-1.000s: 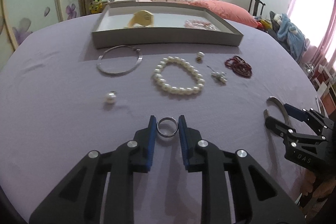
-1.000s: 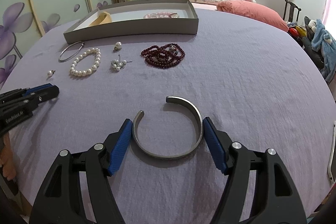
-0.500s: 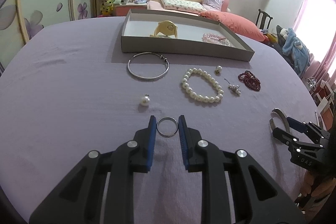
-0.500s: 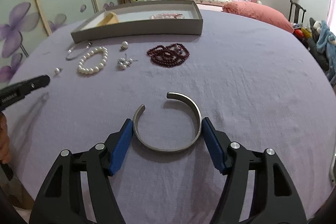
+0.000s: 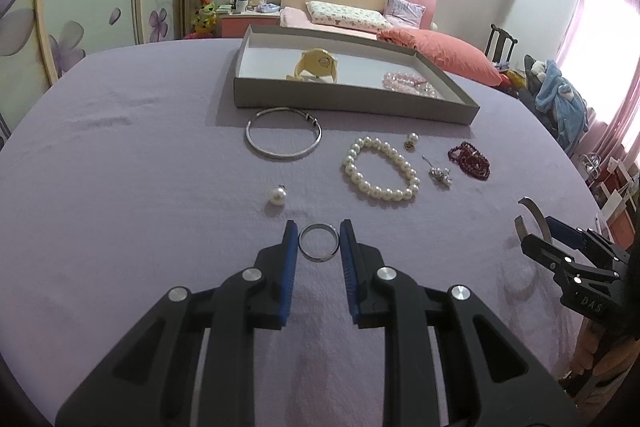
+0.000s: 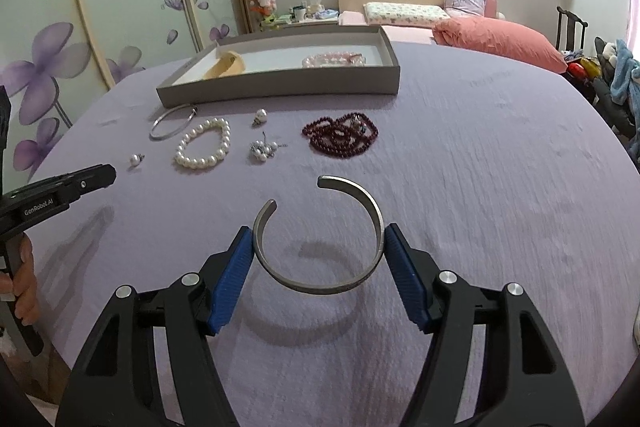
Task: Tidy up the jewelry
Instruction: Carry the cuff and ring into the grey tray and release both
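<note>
Grey cardboard tray [image 5: 352,105] holds two pieces; six lie on purple cloth [image 5: 132,187]. Left gripper [image 5: 319,247] clamps small silver ring [image 5: 319,247]; right gripper [image 6: 319,254], jaws just closing, clasps open silver cuff bangle [image 6: 320,239].

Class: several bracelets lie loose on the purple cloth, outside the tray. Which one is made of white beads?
The pearl bracelet, a ring of round white beads. The thin bangle is plain silver metal; the tangled strand is dark red.

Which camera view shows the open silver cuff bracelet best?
The right wrist view: the cuff bracelet sits whole and close between the right gripper's fingers. The left wrist view shows only part of it, far right, behind that gripper.
</note>
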Available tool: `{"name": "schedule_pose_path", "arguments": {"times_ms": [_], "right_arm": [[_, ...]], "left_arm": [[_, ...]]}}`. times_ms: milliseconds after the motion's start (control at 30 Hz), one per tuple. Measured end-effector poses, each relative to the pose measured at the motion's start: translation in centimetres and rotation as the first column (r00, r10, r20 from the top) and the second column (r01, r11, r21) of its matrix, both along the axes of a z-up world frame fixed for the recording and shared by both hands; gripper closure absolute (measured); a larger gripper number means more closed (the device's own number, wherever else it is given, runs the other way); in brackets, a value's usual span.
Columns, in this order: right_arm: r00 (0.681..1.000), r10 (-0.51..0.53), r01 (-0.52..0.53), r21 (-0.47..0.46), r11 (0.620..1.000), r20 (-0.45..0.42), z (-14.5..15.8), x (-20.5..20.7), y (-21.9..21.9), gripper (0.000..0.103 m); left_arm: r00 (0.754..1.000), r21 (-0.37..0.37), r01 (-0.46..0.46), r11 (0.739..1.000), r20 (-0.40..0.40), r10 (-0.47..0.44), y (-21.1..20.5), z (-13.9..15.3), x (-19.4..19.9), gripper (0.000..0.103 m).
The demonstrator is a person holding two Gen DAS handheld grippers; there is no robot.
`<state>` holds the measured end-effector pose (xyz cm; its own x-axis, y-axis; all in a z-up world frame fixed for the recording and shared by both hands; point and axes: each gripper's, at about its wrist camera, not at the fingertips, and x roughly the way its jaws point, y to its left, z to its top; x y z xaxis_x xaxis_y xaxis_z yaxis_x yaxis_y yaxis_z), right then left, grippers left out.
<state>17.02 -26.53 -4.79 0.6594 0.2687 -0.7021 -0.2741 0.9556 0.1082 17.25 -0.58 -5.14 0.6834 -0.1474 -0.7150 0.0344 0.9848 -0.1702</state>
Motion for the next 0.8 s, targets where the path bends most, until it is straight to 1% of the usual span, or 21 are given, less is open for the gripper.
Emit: {"name": "schedule_pose_path", "arguments": {"times_ms": [133, 233, 333, 433, 533, 700, 800], "right_arm": [[0.999, -0.003, 0.003, 0.02, 1.0, 0.038, 1.2, 0.1, -0.2, 0.037], [0.995, -0.013, 0.009, 0.038, 0.999, 0.102, 2.9, 0.1, -0.4, 0.036], [0.982, -0.025, 0.015, 0.056, 0.998, 0.186, 5.1, 0.4, -0.6, 0.036], [0.969, -0.038, 0.023, 0.065, 0.998, 0.243, 6.6, 0.9, -0.6, 0.036], [0.953, -0.054, 0.032, 0.079, 0.996, 0.298, 8.1, 1.6, -0.5, 0.036], [0.932, -0.065, 0.03, 0.102, 0.994, 0.355, 9.6, 2.5, -0.2, 0.036], [0.921, -0.067, 0.025, 0.114, 0.993, 0.383, 10.3, 3.2, 0.1, 0.036]], "left_arm": [[0.999, -0.016, -0.014, 1.0, 0.039, 0.014, 0.6, 1.2, -0.3, 0.081], [0.995, -0.025, -0.027, 0.999, 0.091, 0.029, 1.1, 2.7, -0.6, 0.081], [0.987, -0.027, -0.038, 0.999, 0.153, 0.042, 1.5, 4.5, -0.6, 0.081], [0.976, -0.028, -0.052, 0.998, 0.212, 0.056, 1.9, 6.3, -0.3, 0.081], [0.965, -0.03, -0.058, 0.998, 0.253, 0.064, 2.2, 7.6, 0.1, 0.081], [0.948, -0.025, -0.05, 0.998, 0.313, 0.055, 1.9, 9.4, 0.9, 0.081], [0.942, -0.016, -0.037, 0.999, 0.333, 0.04, 1.4, 9.9, 1.7, 0.081]]}}
